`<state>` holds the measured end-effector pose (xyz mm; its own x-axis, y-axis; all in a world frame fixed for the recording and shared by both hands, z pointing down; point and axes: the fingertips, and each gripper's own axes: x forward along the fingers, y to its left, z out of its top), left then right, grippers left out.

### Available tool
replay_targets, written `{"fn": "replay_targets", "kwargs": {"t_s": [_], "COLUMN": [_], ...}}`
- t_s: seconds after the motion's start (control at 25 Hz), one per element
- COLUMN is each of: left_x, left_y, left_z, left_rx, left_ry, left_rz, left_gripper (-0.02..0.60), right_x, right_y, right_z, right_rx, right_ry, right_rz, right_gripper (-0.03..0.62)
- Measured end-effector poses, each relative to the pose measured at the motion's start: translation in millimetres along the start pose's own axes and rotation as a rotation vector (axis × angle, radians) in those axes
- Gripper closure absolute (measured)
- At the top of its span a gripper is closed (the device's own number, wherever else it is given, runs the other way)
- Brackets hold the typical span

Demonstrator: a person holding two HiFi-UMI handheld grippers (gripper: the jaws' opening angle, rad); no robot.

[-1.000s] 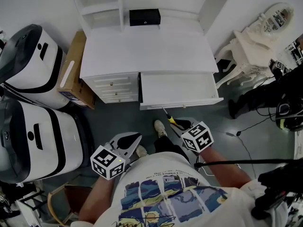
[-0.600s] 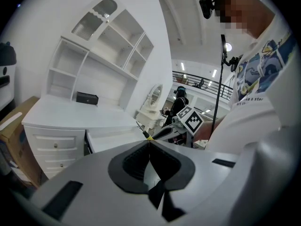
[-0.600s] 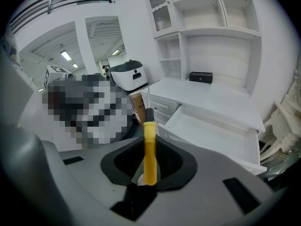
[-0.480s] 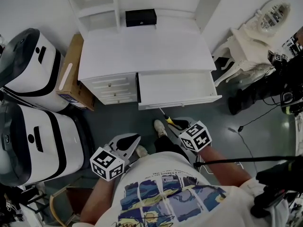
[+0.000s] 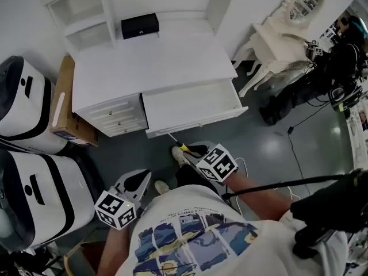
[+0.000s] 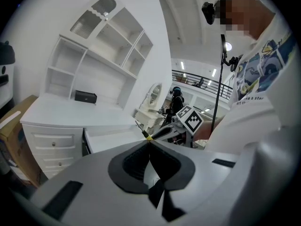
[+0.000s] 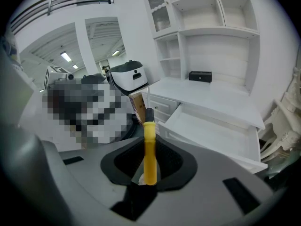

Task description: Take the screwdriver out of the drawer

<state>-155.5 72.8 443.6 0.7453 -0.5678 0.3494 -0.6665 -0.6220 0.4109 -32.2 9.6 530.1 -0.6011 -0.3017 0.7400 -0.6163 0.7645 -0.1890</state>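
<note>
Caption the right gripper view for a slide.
Right tool clamped on a yellow-handled screwdriver, with the open white drawer of the desk behind.

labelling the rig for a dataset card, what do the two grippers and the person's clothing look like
Both the left gripper and right gripper have pale grey shells, black-lined jaw hollows and a white cube of black square markers. The person wears a white short-sleeved T-shirt with a blue print.

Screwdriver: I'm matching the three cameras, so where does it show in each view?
Head view: screwdriver centre, just below the open drawer, in the right hand-held gripper.
Left gripper view: screwdriver at centre, small, just above the shut jaws.
Right gripper view: screwdriver low centre, yellow handle clamped between the jaws.
Shared landmark: the black box, in all three.
</note>
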Motion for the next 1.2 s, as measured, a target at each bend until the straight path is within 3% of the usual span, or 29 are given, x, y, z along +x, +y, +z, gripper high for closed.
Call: {"fn": "replay_targets", "kwargs": {"t_s": [0.72,1.2], "left_x": [13.2,43.5], "left_y": [4.1,9.2], "left_z": [-0.2,14.3], "left_rx": [0.014,0.004], "left_ry": [0.009,0.019], "left_rz": [-0.016,-0.011], "left_gripper": [0.568,0.568], "right_x": [4.9,5.8], "right_y": [-8.0,-40.9], "right_z": [-4.7,1.3], "right_rx": [0.008,0.015], "right_ry": [-0.008,-0.004], "right_rz": [-0.003,0.012], "right_gripper": [0.500,0.500]}}
